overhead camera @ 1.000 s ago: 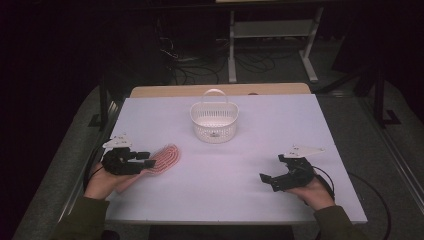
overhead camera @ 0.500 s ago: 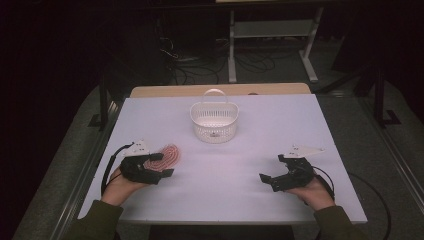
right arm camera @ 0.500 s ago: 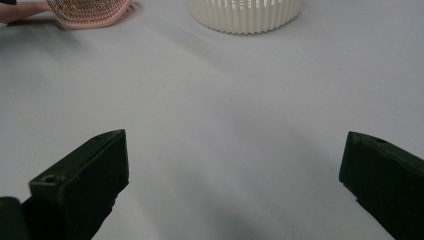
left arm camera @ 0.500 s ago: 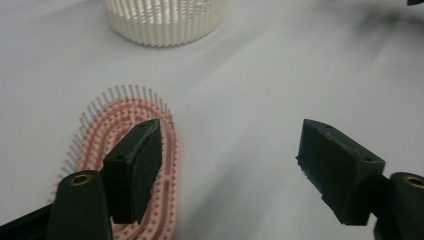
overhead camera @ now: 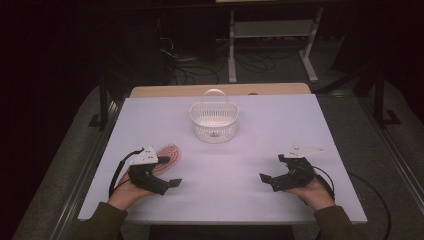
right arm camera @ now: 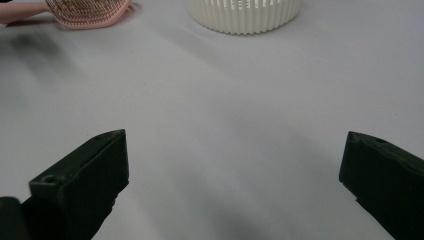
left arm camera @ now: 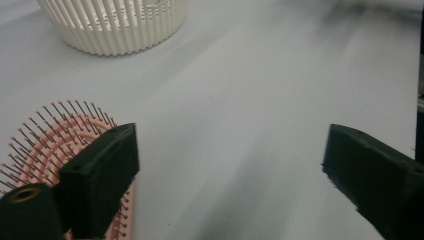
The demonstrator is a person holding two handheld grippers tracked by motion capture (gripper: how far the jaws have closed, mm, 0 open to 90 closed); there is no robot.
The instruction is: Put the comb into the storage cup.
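The left gripper (overhead camera: 167, 186) is sitting at the lower left of the high view, and its jaws have just been opening; now they are standing wide with only bare table between them. Just behind it, partly hidden under its body, the pink oval plastic hairbrush with thin wire bristles (overhead camera: 167, 154) is lying on the white table (overhead camera: 280, 125). In the left gripper view the brush (left arm camera: 55, 135) is peeking out at the lower left, right beside one black jaw and not between the two, with its bristles pointing up. It looks let go, and the hand seems to be standing ready next to it. The right gripper (overhead camera: 267, 181) is resting at the lower right, jaws wide too and holding nothing, likely waiting its turn. Further back, near the middle top of the table, the white slatted plastic basket with a hoop handle (overhead camera: 214, 121) is standing upright, well apart from the brush, maybe as the place for it.
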